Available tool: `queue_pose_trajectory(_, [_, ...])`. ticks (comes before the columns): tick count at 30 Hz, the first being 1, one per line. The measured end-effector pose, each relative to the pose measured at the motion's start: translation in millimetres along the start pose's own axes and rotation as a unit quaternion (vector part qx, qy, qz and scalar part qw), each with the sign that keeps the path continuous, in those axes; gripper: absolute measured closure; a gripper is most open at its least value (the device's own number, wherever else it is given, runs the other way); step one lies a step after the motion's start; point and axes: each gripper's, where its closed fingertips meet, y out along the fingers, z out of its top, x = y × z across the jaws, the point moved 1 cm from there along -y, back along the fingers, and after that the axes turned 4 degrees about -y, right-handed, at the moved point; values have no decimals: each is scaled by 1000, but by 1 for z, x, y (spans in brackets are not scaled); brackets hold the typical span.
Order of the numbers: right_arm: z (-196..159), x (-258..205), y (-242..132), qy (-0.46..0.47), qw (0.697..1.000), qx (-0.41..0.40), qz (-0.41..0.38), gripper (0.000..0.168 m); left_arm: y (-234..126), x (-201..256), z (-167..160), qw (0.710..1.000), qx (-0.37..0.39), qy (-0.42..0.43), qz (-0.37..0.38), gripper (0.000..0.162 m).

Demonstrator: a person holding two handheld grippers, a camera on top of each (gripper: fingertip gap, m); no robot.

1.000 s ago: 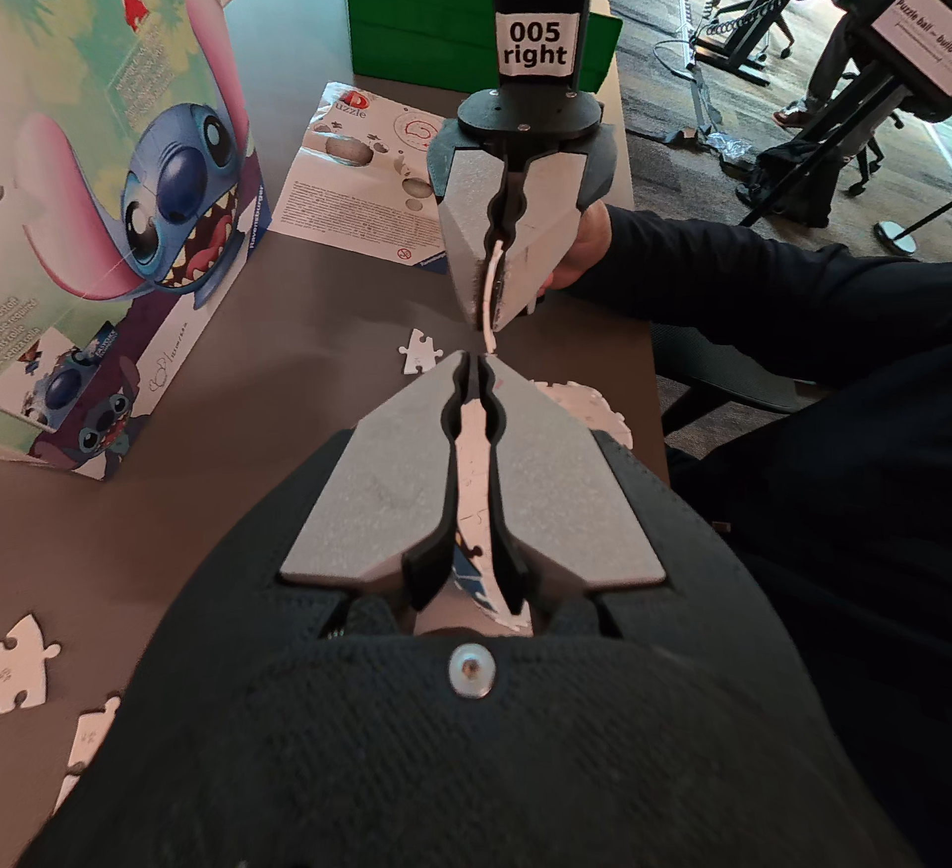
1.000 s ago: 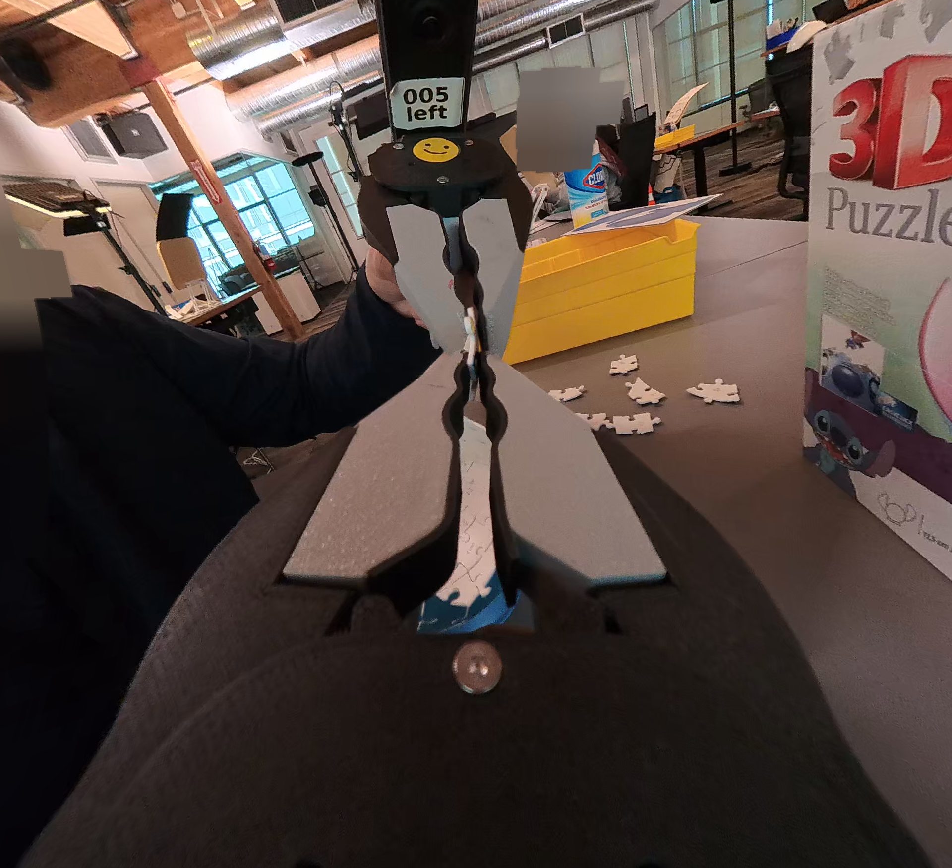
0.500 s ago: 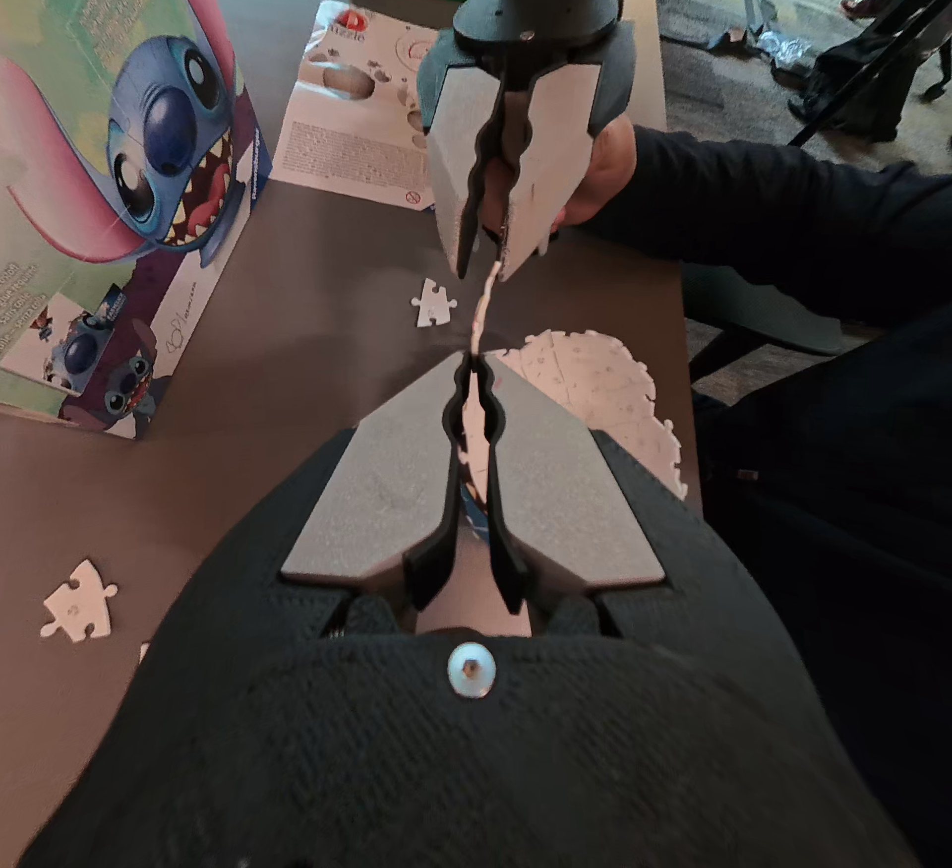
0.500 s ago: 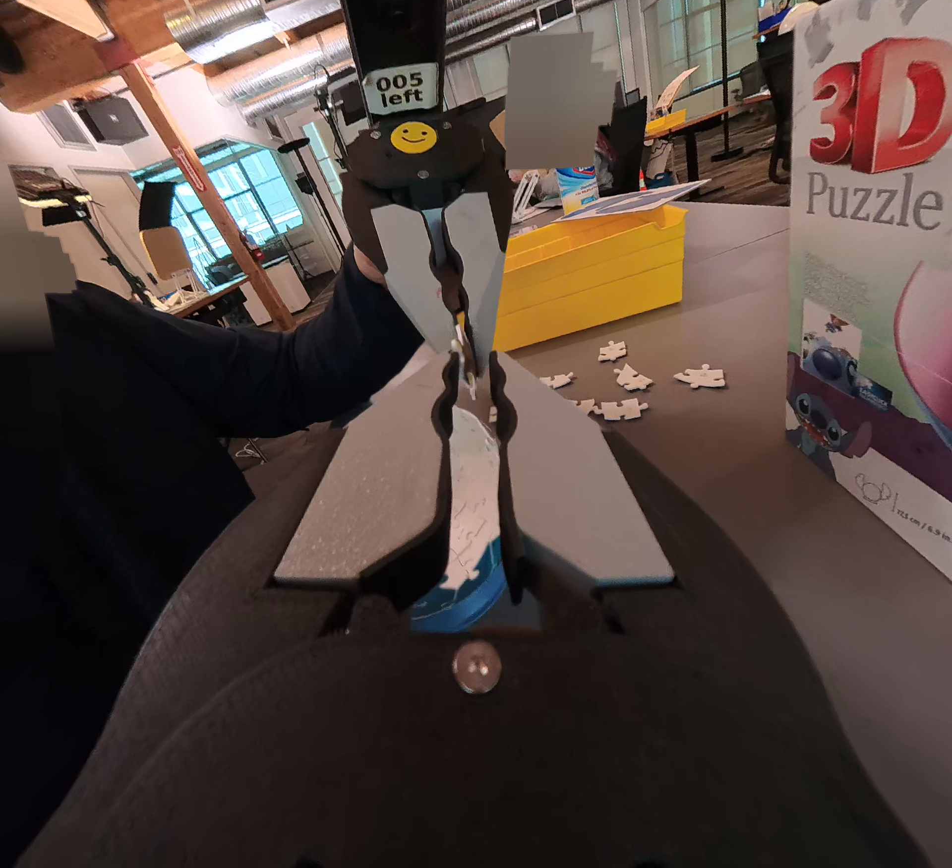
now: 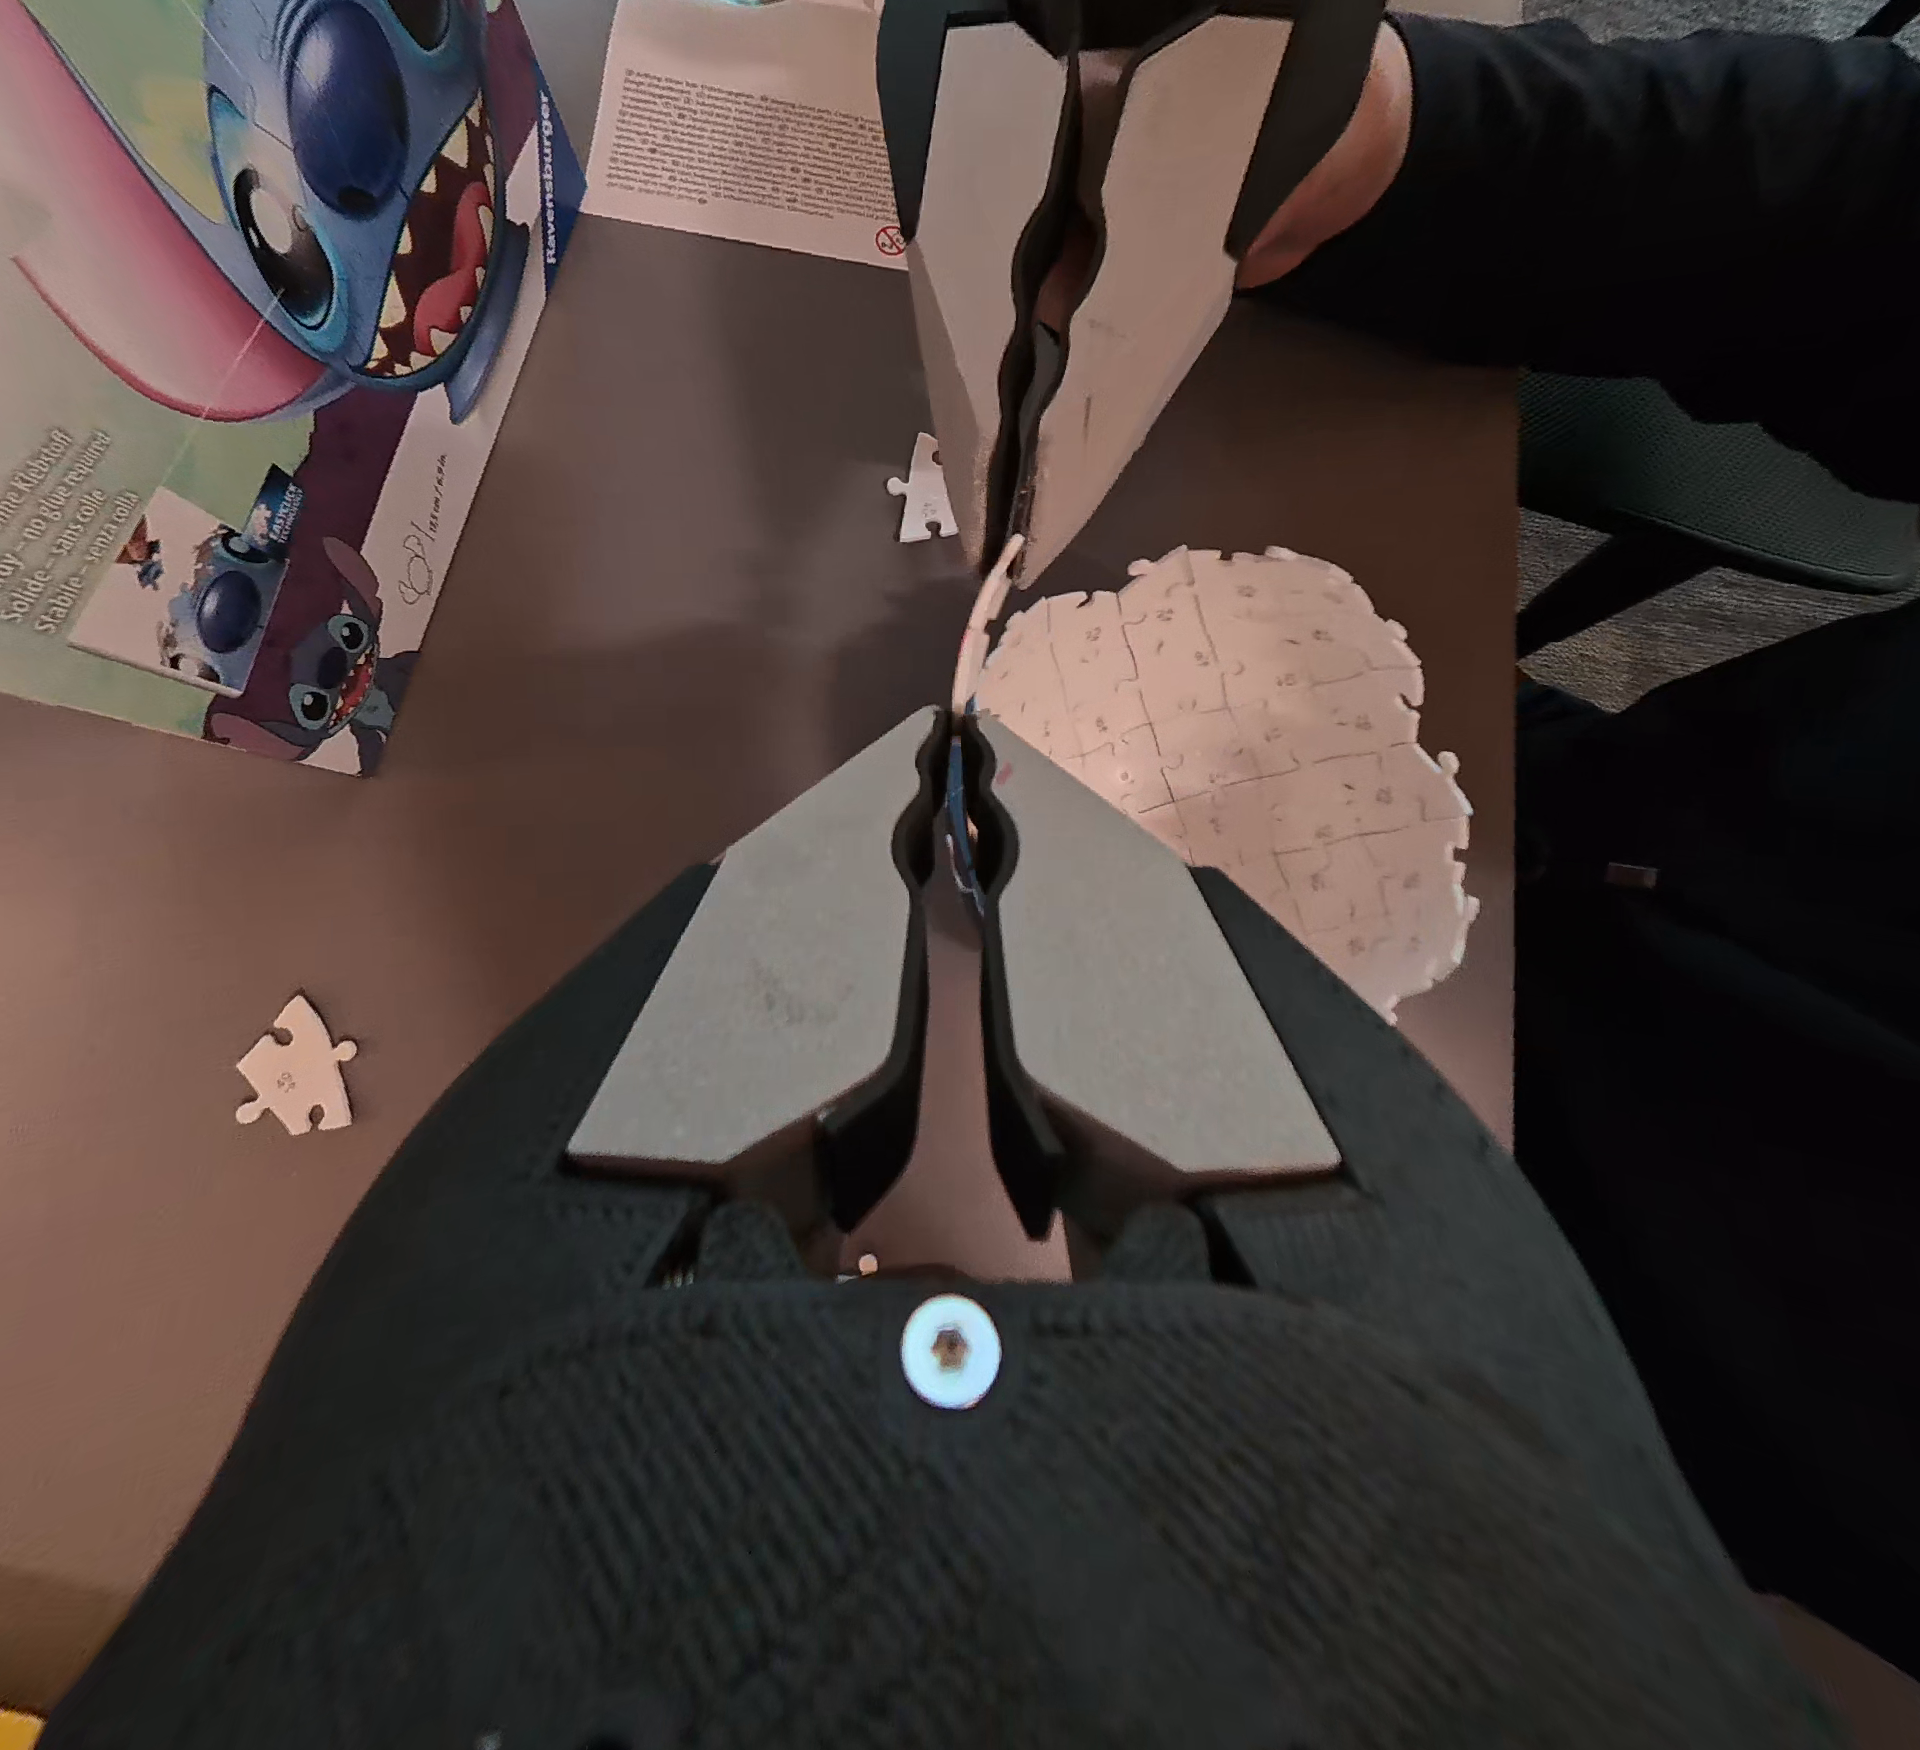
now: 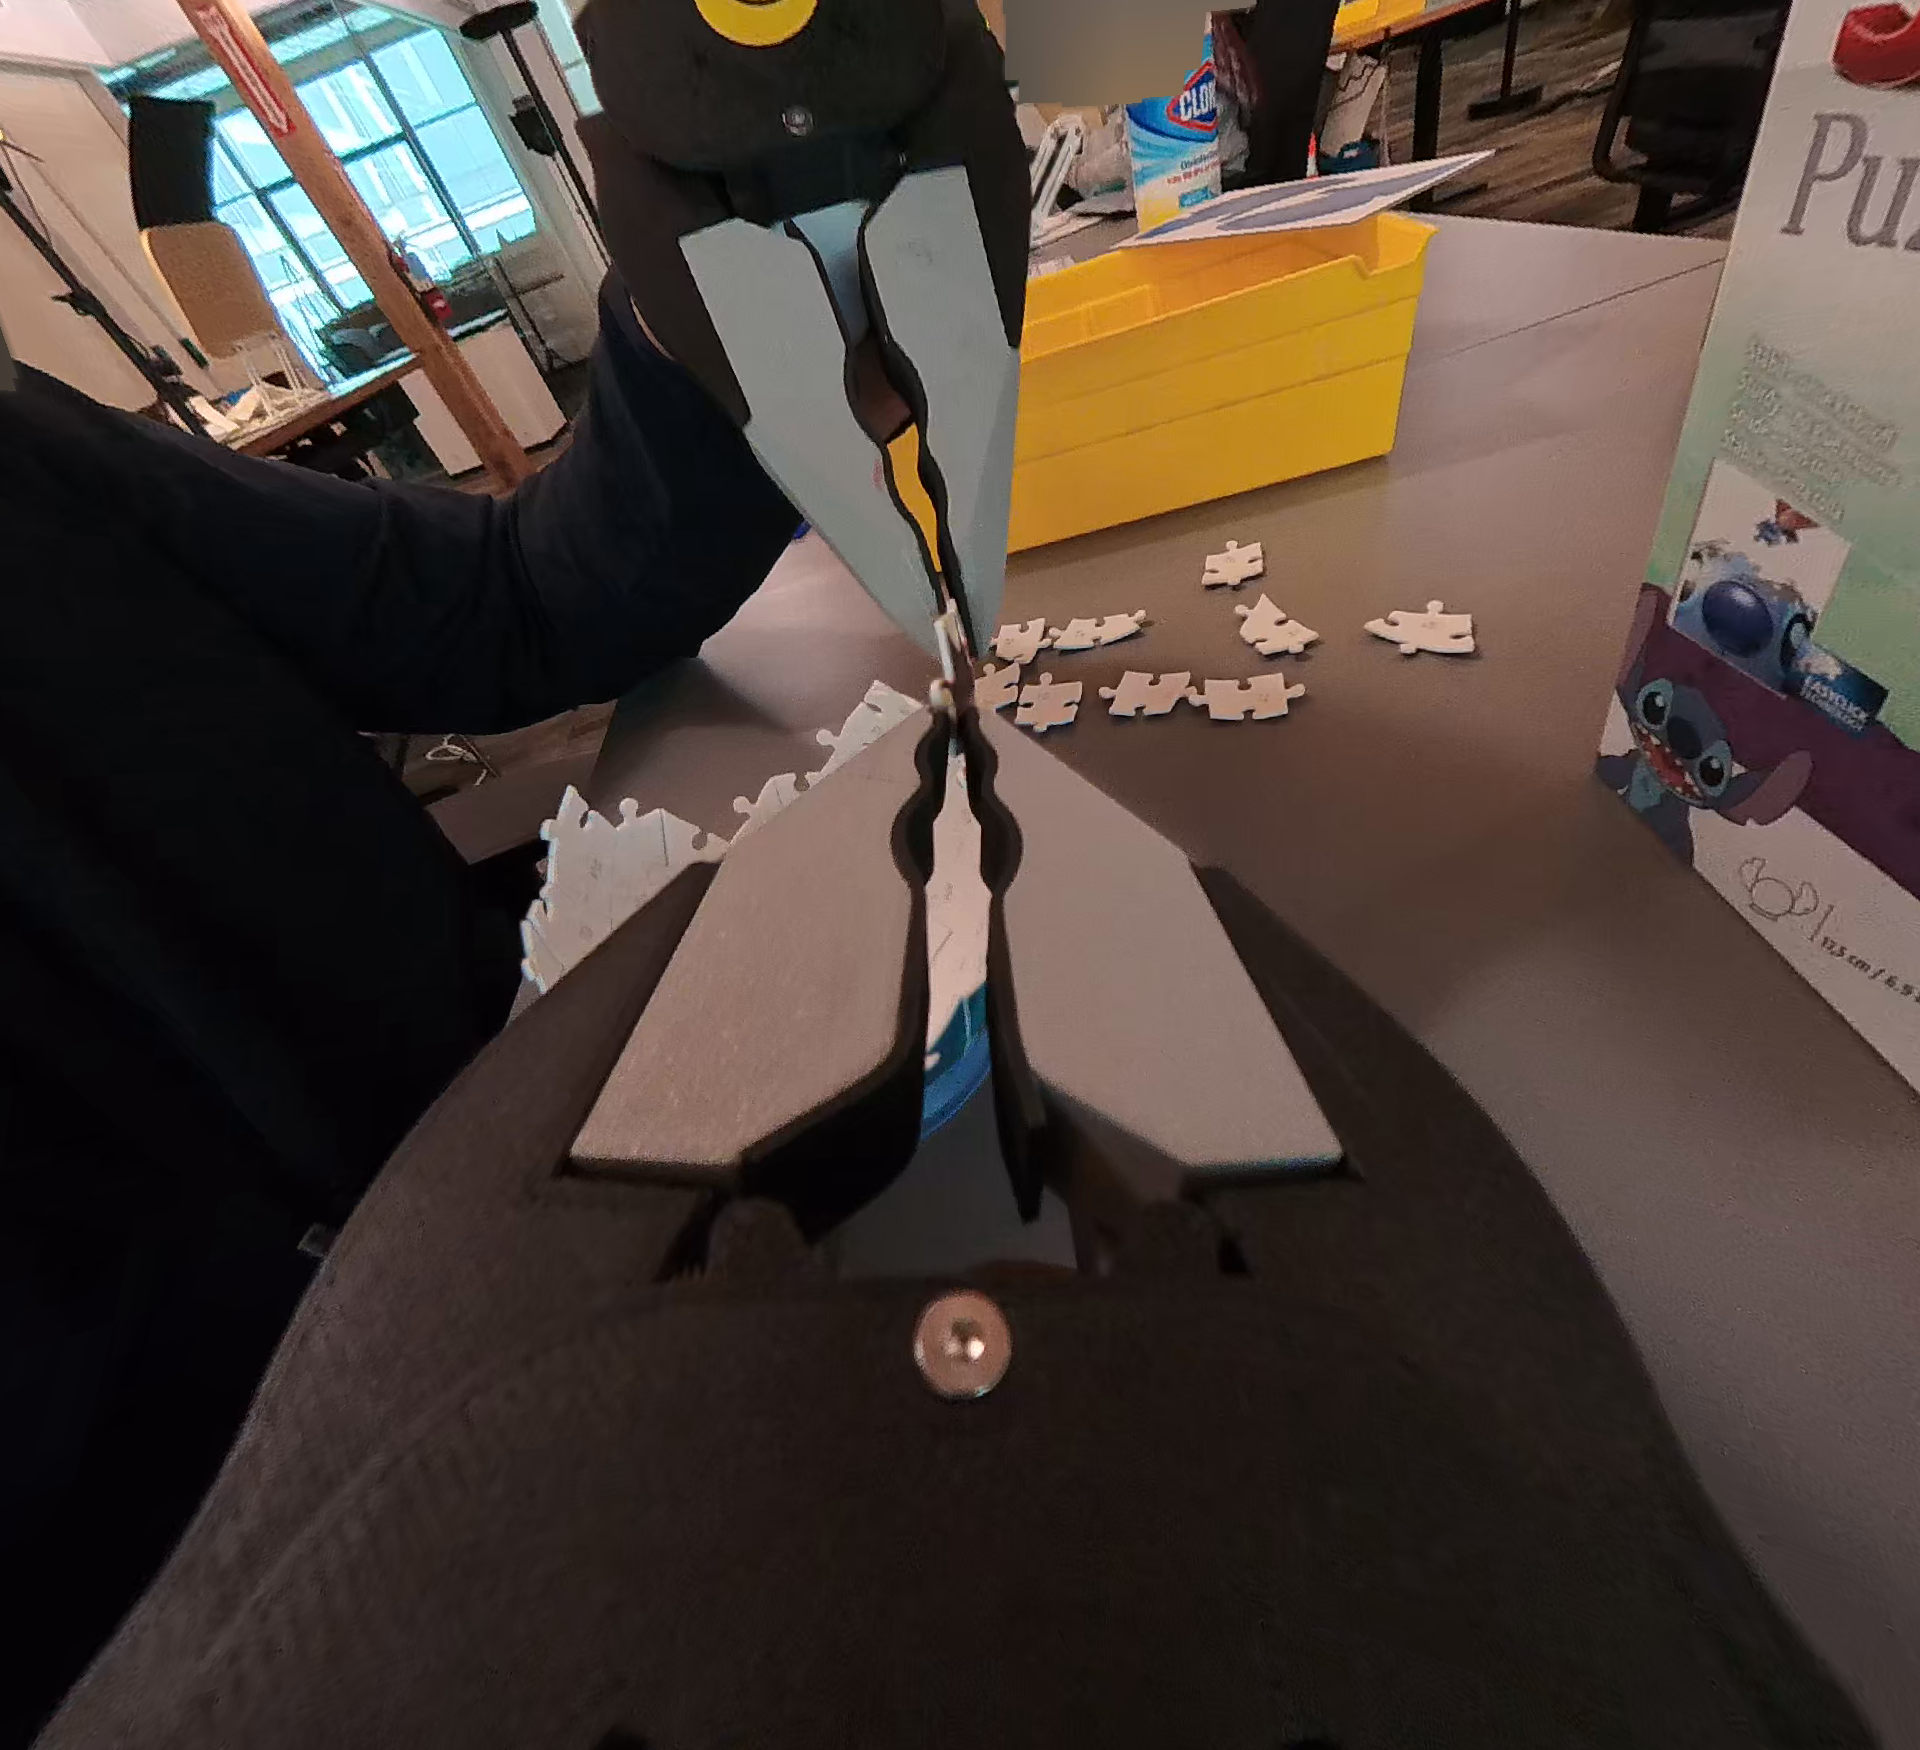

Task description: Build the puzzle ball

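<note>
The partly built puzzle ball is a curved shell [image 5: 1226, 744], white on the inside and blue outside. It hangs over the dark table near its edge. My left gripper [image 5: 951, 724] is shut on the shell's rim, with blue card showing between its fingers. My right gripper [image 5: 1003, 557] comes in from the far side and is shut on the same rim, a short way along. In the right wrist view the shell [image 6: 623, 859] shows left of and under my right gripper [image 6: 951, 718]. There my left gripper [image 6: 951, 635] pinches the white edge just beyond.
The puzzle box [image 5: 260, 298] stands at the left and also shows in the right wrist view [image 6: 1766, 557]. A leaflet [image 5: 748, 90] lies beyond. Loose pieces [image 5: 296, 1077] [image 5: 925, 505] lie on the table, with several more [image 6: 1195, 661] before yellow bins [image 6: 1205, 391]. The table edge [image 5: 1512, 557] is at the right. The grippers are tip to tip, or close to it.
Both grippers have tipped down toward the table and drawn closer together. The shell has swung out to the side, so its white inside now shows. Both stay shut.
</note>
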Motion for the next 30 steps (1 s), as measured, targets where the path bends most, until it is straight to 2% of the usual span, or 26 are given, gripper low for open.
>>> queue_pose_trajectory(15, [-31,6,9,-20,995,-95,-26,168,2,9,-3,1000,-11,13,-12,162])
queue_pose_trajectory(30, [-35,1,9,-29,994,-107,-20,168,5,8,-8,999,-25,18,-8,162])
